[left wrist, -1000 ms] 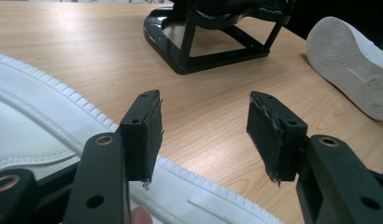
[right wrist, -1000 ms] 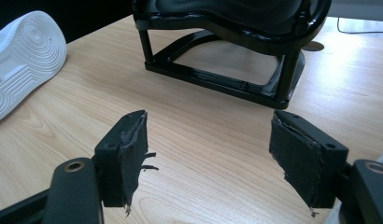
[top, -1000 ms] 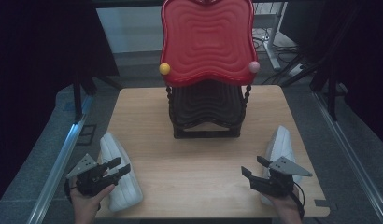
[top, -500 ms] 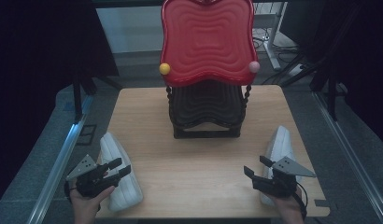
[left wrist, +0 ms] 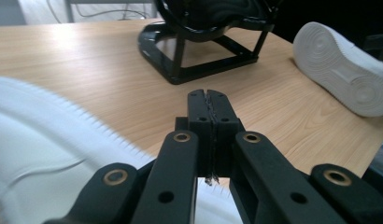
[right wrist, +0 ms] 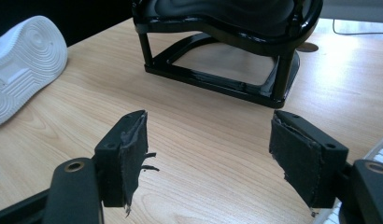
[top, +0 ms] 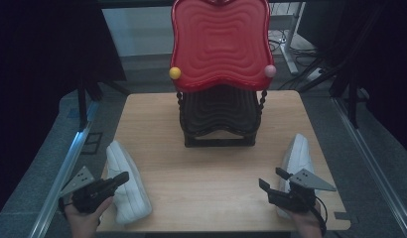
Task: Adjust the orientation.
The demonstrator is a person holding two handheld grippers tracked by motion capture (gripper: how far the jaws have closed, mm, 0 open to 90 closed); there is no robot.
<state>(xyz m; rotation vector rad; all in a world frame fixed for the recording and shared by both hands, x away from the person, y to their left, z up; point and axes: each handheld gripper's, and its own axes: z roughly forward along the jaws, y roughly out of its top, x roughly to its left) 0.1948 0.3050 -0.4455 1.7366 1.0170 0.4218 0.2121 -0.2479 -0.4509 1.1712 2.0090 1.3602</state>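
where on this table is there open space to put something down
The widest bare wood lies in front of the black rack, between the left white shoe and the right white shoe. Bare strips also flank the rack on both sides. The near corners are crowded by the shoes, the left gripper and the right gripper.

We see a light brown wooden table (top: pixel 211 168) with thin wavy grain lines. On it stands a shiny black rack (top: pixel 219 119) with a big red wavy-lined top (top: pixel 219 42). That top has a yellow ball (top: pixel 175 73) and a pink ball (top: pixel 270 71). Two white shoes lie there, the left white shoe (top: pixel 126 181) and the right white shoe (top: pixel 297 156). Our two grippers, the left black gripper (top: pixel 123 177) and the right black gripper (top: pixel 271 179), each carry a grey plate.
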